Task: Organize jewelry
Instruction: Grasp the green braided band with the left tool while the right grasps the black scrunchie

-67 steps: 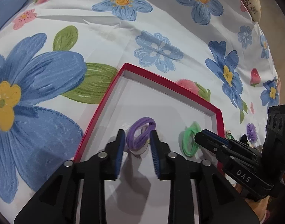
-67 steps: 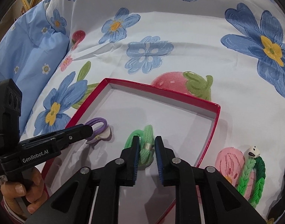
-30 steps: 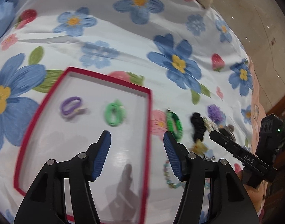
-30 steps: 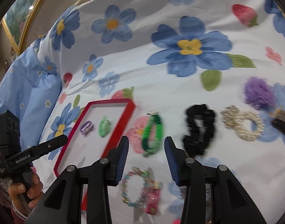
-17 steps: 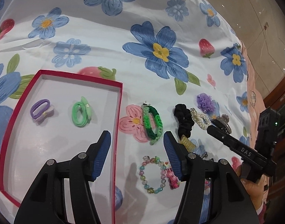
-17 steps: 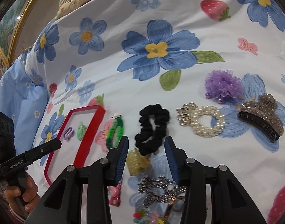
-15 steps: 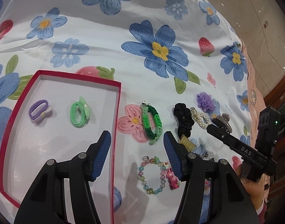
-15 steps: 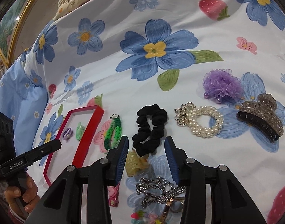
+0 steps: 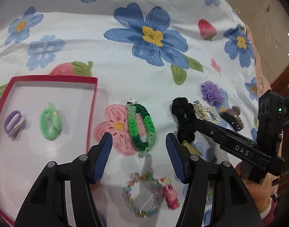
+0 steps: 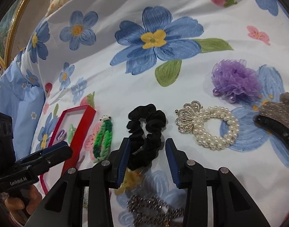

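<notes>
Right wrist view: right gripper [image 10: 147, 152], half-open and empty, straddles the black fabric scrunchie [image 10: 147, 130] at lower centre, its long axis running up-frame.

On my bed's flowered sheet [image 10: 125, 79] lie a red tray [image 9: 92, 102], green bracelet [image 9: 141, 127], black scrunchie [image 10: 147, 132], pearl band [image 10: 214, 130], purple puff [image 10: 235, 79], claw clip [image 10: 276, 121], and a blurred bead bracelet [image 9: 144, 196], I think.

You can read "DAS" in white on your right claw [image 9: 193, 121]; "GenRobot.AI" stands in white on your left claw [image 10: 65, 149].
</notes>
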`<control>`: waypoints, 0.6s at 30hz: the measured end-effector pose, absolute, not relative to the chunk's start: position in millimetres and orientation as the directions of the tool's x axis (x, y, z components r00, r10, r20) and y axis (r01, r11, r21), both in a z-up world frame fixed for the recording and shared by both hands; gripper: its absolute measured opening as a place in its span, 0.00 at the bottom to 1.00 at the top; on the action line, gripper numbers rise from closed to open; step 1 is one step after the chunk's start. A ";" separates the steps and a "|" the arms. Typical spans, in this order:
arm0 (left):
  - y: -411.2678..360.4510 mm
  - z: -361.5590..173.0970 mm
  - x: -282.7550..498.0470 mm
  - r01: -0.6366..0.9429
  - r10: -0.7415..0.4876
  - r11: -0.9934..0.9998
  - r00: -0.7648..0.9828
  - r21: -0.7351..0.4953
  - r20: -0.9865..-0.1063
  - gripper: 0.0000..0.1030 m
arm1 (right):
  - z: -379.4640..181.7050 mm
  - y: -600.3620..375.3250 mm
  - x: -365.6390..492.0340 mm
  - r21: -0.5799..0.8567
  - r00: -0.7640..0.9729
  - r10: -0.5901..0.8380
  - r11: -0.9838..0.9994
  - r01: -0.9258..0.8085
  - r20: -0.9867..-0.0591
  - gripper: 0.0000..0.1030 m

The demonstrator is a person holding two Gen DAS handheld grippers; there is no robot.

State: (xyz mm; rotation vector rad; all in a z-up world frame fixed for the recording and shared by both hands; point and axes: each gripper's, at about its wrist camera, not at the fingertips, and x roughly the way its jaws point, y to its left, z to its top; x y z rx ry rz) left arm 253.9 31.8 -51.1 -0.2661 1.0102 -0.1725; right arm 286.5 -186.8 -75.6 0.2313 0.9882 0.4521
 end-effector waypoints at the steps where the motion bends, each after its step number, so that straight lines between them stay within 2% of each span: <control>1: 30.5 -54.2 257.3 0.020 -0.266 0.954 0.515 -0.299 -0.815 0.56 | -78.3 -186.3 289.1 0.385 0.464 0.465 0.885 -0.262 -0.754 0.38; 3: 26.2 -62.5 265.7 0.022 -0.263 0.956 0.496 -0.291 -0.827 0.56 | -84.8 -186.0 295.0 0.387 0.452 0.464 0.886 -0.257 -0.762 0.35; 9: 19.6 -82.0 278.0 0.027 -0.240 0.966 0.467 -0.258 -0.851 0.56 | -94.7 -191.7 303.4 0.406 0.442 0.473 0.881 -0.243 -0.762 0.15; 14: 13.0 -85.8 279.8 0.052 -0.214 0.975 0.472 -0.216 -0.855 0.50 | -91.4 -199.1 300.7 0.430 0.461 0.487 0.873 -0.230 -0.742 0.10; 15: 12.8 -85.6 279.6 0.055 -0.210 0.976 0.475 -0.209 -0.855 0.45 | -90.6 -200.3 300.4 0.434 0.463 0.489 0.872 -0.227 -0.739 0.10; 17: 13.3 -84.3 279.5 0.071 -0.228 0.973 0.474 -0.221 -0.851 0.21 | -89.1 -202.3 300.0 0.441 0.468 0.493 0.869 -0.223 -0.734 0.09; 18: 14.0 -84.7 279.9 0.077 -0.254 0.966 0.462 -0.247 -0.850 0.15 | -88.4 -202.9 299.3 0.445 0.470 0.495 0.867 -0.222 -0.731 0.09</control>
